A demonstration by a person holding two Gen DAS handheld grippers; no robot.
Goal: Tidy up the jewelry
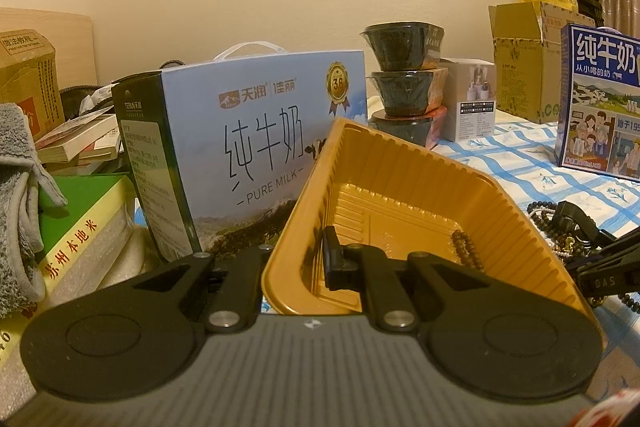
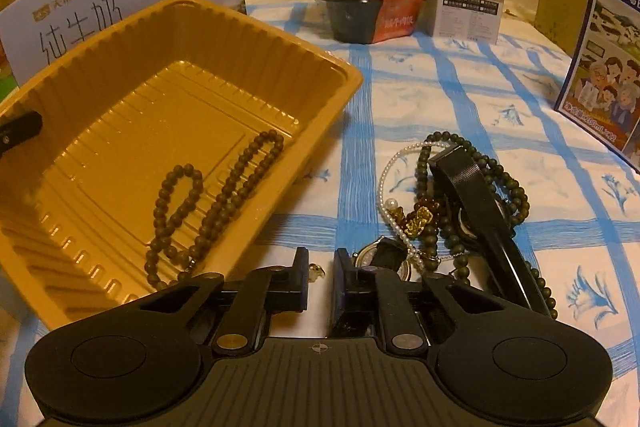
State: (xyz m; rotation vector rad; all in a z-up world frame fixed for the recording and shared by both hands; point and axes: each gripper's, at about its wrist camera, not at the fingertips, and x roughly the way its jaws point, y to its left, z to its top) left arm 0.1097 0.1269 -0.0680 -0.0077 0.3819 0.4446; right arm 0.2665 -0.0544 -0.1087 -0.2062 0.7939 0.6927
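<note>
left wrist view shows the left gripper (image 1: 320,263) with jaws clamped on the ribbed wall of the glossy gold plastic tray (image 1: 420,163), which holds a brown bead strand (image 2: 208,207). the right gripper (image 2: 320,267), jaws slightly apart and empty, hangs beside the tangled jewelry pile (image 2: 440,203) of pearls and round beads on the blue-checked cloth surface (image 2: 460,87).

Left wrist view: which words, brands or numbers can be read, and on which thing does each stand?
"天润", "纯牛奶", "PURE MILK", "3.6": pale blue milk carton
"纯牛奶", "从小喝的奶": dark blue milk box
"苏州本地米": green rice pack
Too small or blurred: white box, black bowls, brown box.
</note>
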